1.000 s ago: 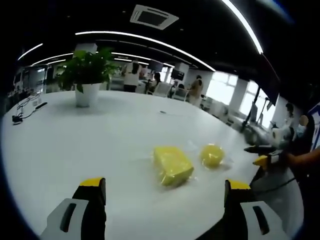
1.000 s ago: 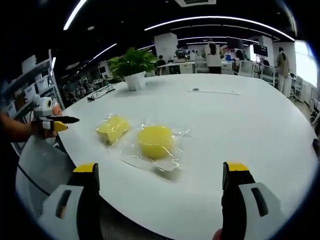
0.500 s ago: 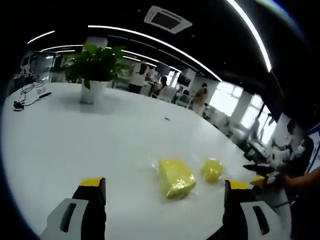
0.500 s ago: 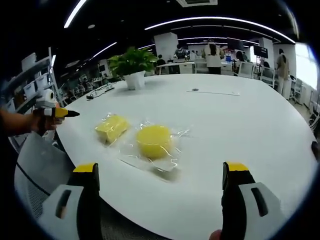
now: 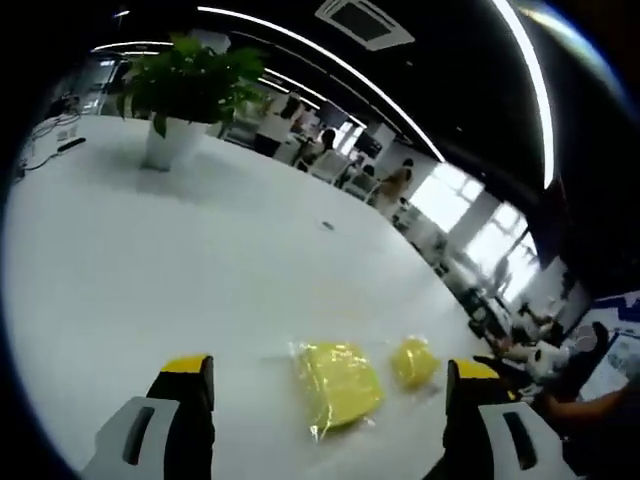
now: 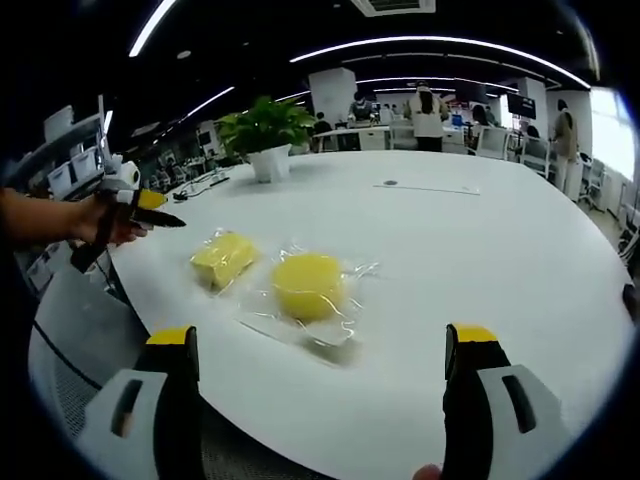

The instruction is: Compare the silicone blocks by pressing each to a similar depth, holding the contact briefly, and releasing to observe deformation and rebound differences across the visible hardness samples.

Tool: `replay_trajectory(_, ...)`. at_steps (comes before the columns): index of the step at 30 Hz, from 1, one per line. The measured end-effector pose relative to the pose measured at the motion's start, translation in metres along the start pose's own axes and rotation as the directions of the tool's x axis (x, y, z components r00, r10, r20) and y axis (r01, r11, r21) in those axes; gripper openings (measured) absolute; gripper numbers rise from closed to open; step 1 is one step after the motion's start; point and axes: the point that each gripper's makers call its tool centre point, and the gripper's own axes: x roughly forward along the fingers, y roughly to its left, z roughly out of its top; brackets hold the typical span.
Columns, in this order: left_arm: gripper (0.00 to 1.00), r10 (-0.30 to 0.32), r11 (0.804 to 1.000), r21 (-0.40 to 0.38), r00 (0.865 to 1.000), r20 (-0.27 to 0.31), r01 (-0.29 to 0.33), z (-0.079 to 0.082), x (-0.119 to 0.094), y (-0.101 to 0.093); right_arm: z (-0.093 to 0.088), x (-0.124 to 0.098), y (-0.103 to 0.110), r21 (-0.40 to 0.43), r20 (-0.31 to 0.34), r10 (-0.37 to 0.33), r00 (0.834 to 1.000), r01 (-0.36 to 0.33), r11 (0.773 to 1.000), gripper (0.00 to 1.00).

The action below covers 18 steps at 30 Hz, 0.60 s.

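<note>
Silicone blocks [image 6: 305,283] untouched on table [image 6: 480,260]; both jaws spread, hovering.

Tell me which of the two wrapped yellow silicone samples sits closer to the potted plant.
The rectangular yellow block, left of the round yellow puck in the right gripper view; it lies nearer the potted plant.

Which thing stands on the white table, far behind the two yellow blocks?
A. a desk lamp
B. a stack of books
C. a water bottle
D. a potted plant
D: a green potted plant in a white pot stands on the table well beyond the square block and the round block; the left gripper view shows the same plant.
</note>
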Motion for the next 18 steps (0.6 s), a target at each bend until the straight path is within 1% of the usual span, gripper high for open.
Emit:
replay_trajectory(2,0.93,0.008,1.000,-0.002,1.000,-0.010,-0.008,0.000,0.006,0.007,0.000,0.000,-0.001,0.000,0.001,-0.001,1.000,0.001,1.000,0.96)
replay_trajectory(4,0.91,0.005,1.000,-0.006,1.000,-0.029,-0.005,-0.003,0.015,0.014,0.000,0.000,-0.001,0.000,0.002,-0.002,1.000,0.002,1.000,0.96)
replay_trajectory(5,0.90,0.003,1.000,-0.029,0.999,-0.039,-0.004,-0.005,0.019,0.017,0.000,0.000,0.000,0.001,0.002,-0.002,1.000,0.002,1.000,0.96)
replay_trajectory(6,0.86,-0.018,0.999,-0.043,0.999,-0.040,0.016,-0.006,0.024,0.018,0.000,0.000,0.000,0.002,0.002,-0.002,1.000,0.002,1.000,0.96)
replay_trajectory(7,0.81,-0.032,0.998,-0.060,0.999,-0.045,0.029,-0.008,0.026,0.018,0.001,0.000,-0.001,0.001,0.003,-0.002,1.000,0.002,1.000,0.96)
replay_trajectory(8,0.77,-0.041,0.994,-0.102,0.998,-0.044,0.037,-0.010,0.030,0.020,0.001,0.000,-0.001,0.001,0.003,-0.003,1.000,0.003,1.000,0.96)
replay_trajectory(9,0.74,-0.044,0.992,-0.117,0.998,-0.043,0.039,-0.010,0.031,0.020,0.001,0.000,-0.001,0.001,0.003,-0.002,1.000,0.002,1.000,0.96)
replay_trajectory(10,0.68,-0.067,0.988,-0.141,0.997,-0.035,0.061,-0.010,0.036,0.020,0.001,0.000,-0.001,0.001,0.003,-0.002,1.000,0.002,1.000,0.96)
replay_trajectory(11,0.63,-0.076,0.985,-0.159,0.996,-0.041,0.068,-0.012,0.038,0.021,0.001,0.000,0.000,0.000,0.003,-0.003,1.000,0.003,1.000,0.96)
replay_trajectory(12,0.59,-0.063,0.980,-0.192,0.997,-0.054,0.052,-0.015,0.040,0.025,0.001,0.000,0.000,-0.001,0.003,-0.002,1.000,0.002,1.000,0.96)
replay_trajectory(13,0.52,-0.052,0.979,-0.202,0.997,-0.059,0.039,-0.017,0.043,0.029,0.001,0.000,0.000,0.000,0.002,-0.001,1.000,0.001,1.000,0.96)
replay_trajectory(14,0.48,-0.058,0.981,-0.191,0.996,-0.065,0.045,-0.019,0.045,0.030,0.001,0.000,0.000,0.000,0.002,-0.001,1.000,0.001,1.000,0.96)
replay_trajectory(15,0.47,-0.068,0.977,-0.209,0.994,-0.084,0.049,-0.024,0.049,0.030,0.001,0.000,0.000,-0.001,0.002,-0.001,1.000,0.001,1.000,0.96)
replay_trajectory(16,0.45,-0.080,0.971,-0.231,0.994,-0.077,0.060,-0.024,0.051,0.030,0.000,0.000,0.000,-0.001,0.002,0.000,1.000,0.000,1.000,0.96)
replay_trajectory(18,0.39,-0.096,0.966,-0.246,0.992,-0.077,0.074,-0.023,0.056,0.029,0.000,0.000,0.000,0.000,0.001,-0.002,1.000,0.002,1.000,0.96)
